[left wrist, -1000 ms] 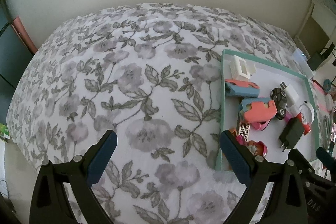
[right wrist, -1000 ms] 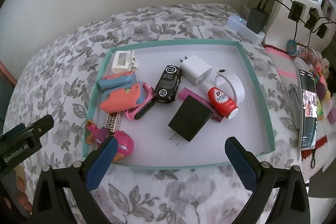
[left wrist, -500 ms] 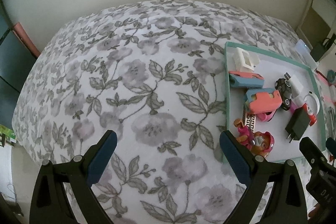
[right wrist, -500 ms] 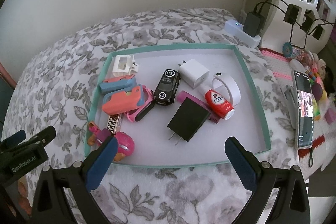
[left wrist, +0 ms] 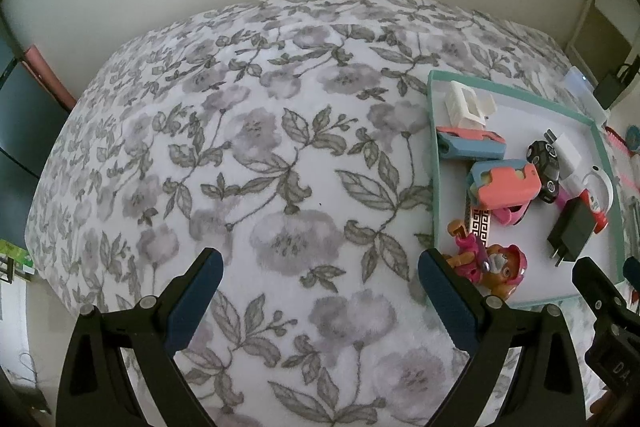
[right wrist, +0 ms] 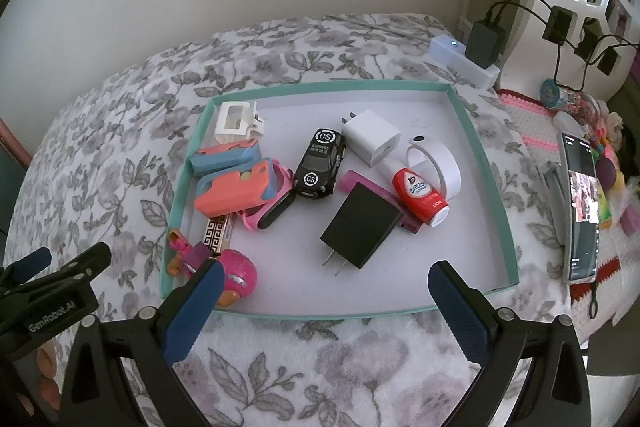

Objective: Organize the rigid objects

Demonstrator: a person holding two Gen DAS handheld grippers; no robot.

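Clearly both tools hung empty, jaws apart: right tool (right wrist: 320, 291) above tray (right wrist: 484, 163) front rim; you could drop straight onto black charger (right wrist: 360, 227), clear of neighbours.

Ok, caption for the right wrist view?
Open right gripper hovering at the teal tray of toys and chargers on a floral bedspread.

Fuzzy cloth bedspread (left wrist: 280, 155), matt card tray (right wrist: 492, 187) — glossy toy car (right wrist: 320, 163)
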